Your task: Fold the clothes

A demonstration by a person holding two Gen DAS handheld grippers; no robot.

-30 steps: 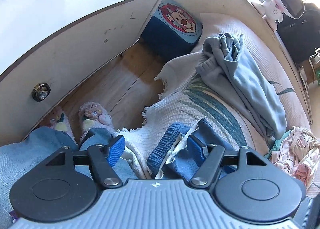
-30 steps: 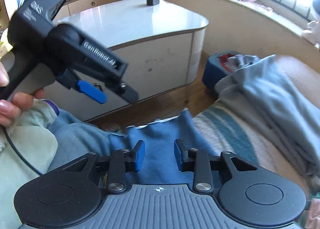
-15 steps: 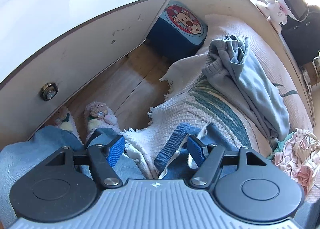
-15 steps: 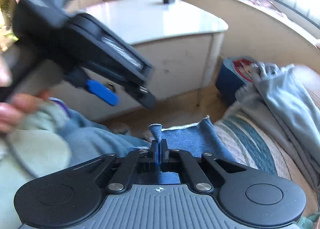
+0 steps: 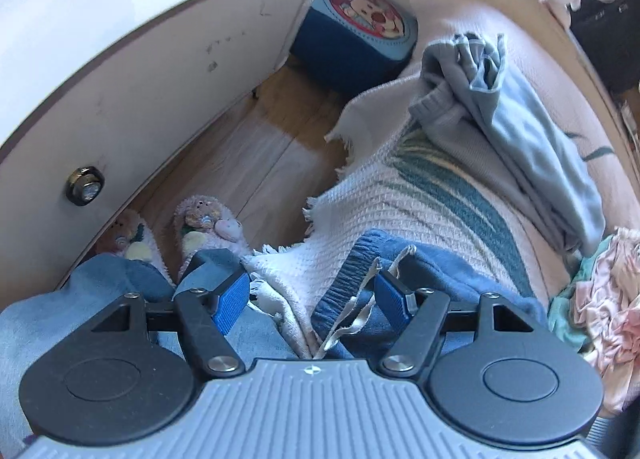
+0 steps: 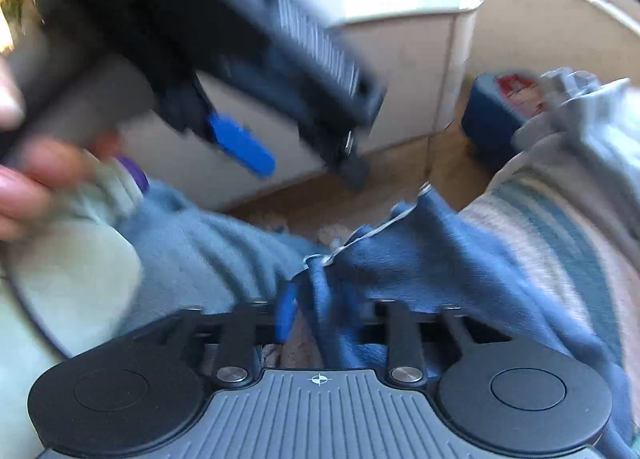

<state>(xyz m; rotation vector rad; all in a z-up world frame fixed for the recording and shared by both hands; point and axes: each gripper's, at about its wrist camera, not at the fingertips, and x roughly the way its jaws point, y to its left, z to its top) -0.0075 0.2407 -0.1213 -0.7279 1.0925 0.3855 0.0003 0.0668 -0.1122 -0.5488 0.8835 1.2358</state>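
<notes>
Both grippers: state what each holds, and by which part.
Nothing is held. The left gripper is open above the blue garment; the right gripper is opening, a fold between its jaws.

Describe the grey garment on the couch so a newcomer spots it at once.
Start at the couch cover, cream waffle weave with teal stripes. The grey garment lies bunched along it, beyond the blue garment at the near edge. It alone is pale grey with ribbed cuffs.

Left gripper: black linkage arms, blue ribbed pads, silver screws, grey ridged body.
Right gripper: same build, blurred.
Legs: light blue trousers.
Feet: plush animal slippers.
</notes>
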